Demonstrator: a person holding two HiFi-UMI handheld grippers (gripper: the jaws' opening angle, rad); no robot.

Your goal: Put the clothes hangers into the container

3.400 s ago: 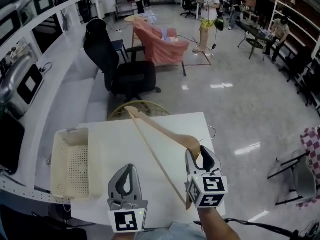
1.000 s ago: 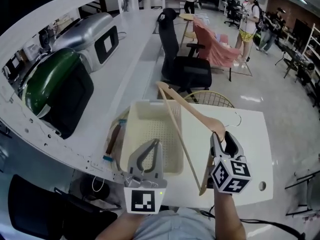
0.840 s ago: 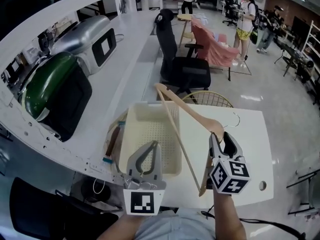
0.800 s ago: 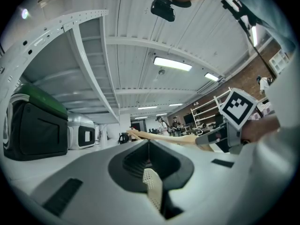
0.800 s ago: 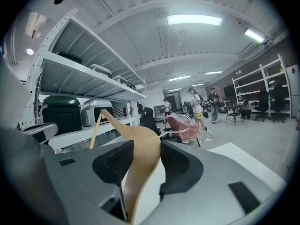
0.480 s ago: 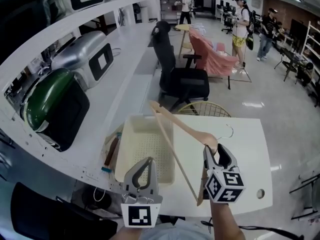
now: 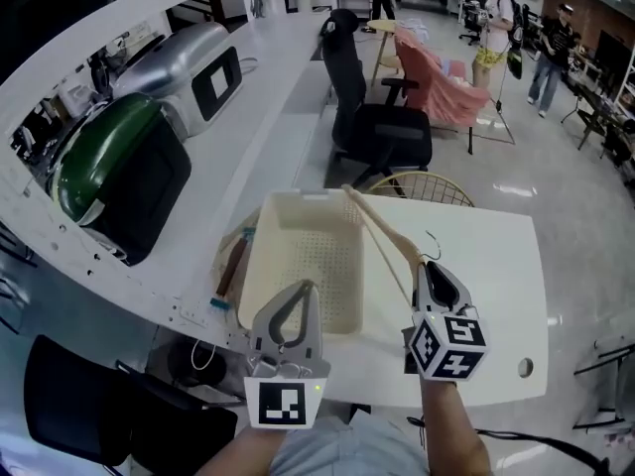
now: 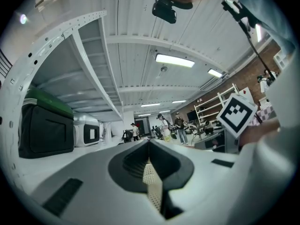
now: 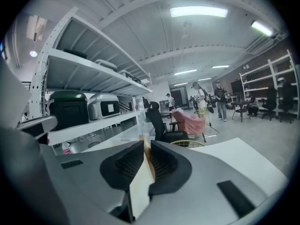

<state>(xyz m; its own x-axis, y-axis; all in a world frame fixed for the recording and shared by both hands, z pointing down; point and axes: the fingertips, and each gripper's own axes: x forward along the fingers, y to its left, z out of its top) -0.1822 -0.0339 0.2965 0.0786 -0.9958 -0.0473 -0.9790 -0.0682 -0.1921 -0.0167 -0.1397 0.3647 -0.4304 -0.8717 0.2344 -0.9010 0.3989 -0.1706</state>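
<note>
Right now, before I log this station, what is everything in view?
table: one, white, under both grippers
basket: one, cream, on the table's left part
clothes hanger: one, wooden, far arm over the basket's right rim
office chair: one, black, behind the table
wire frame: one, round, yellowish, between chair and table
cloth: one, pink, draped beyond the chair
machines: two, green-black and silver, on the left counter
people: several, far end of the room
left gripper: one, grey, shut, empty, above the basket's near rim
right gripper: one, grey, shut on the clothes hanger; jaws have just been closing
</note>
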